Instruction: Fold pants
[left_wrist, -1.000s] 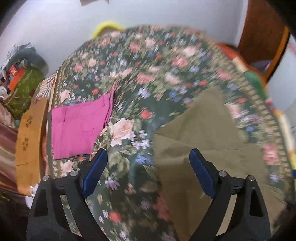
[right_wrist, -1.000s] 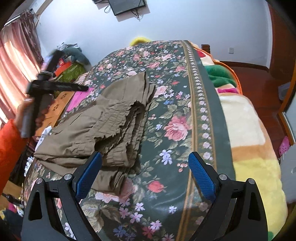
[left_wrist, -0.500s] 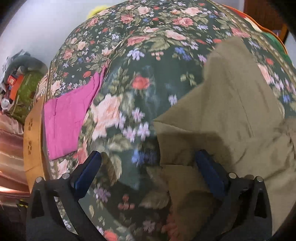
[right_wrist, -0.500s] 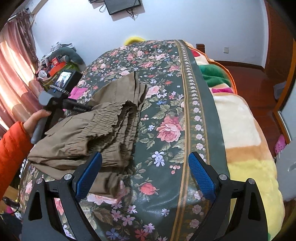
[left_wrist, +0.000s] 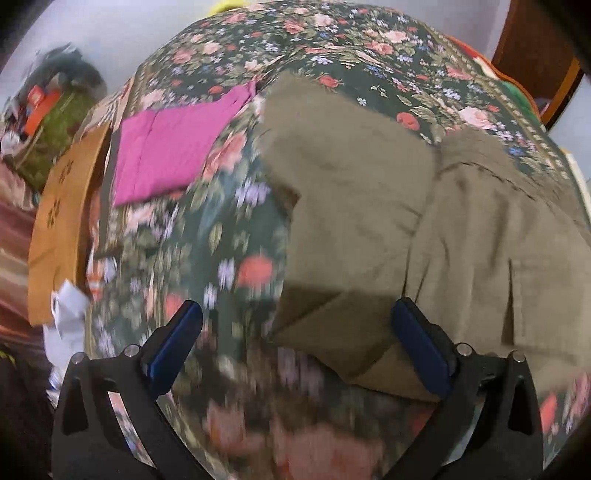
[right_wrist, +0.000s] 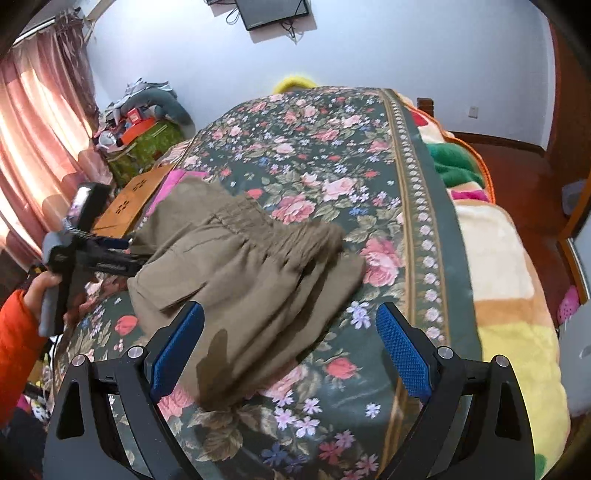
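Note:
The olive-brown pants lie bunched and partly folded on the floral bedspread; their gathered waistband faces the far side. In the left wrist view the pants fill the right half, with a folded corner between the jaws. My left gripper is open, low over the near left edge of the pants; it also shows in the right wrist view, held by a hand in an orange sleeve. My right gripper is open and empty, just above the near edge of the pants.
A folded magenta cloth lies on the bed's left side, beside a brown board. Cluttered bags and pink curtains stand at left. A colourful blanket hangs off the bed's right edge.
The pants have been folded over into a more compact pile. My left gripper has drawn back toward the near left edge. My right gripper has moved in over the pants' near edge.

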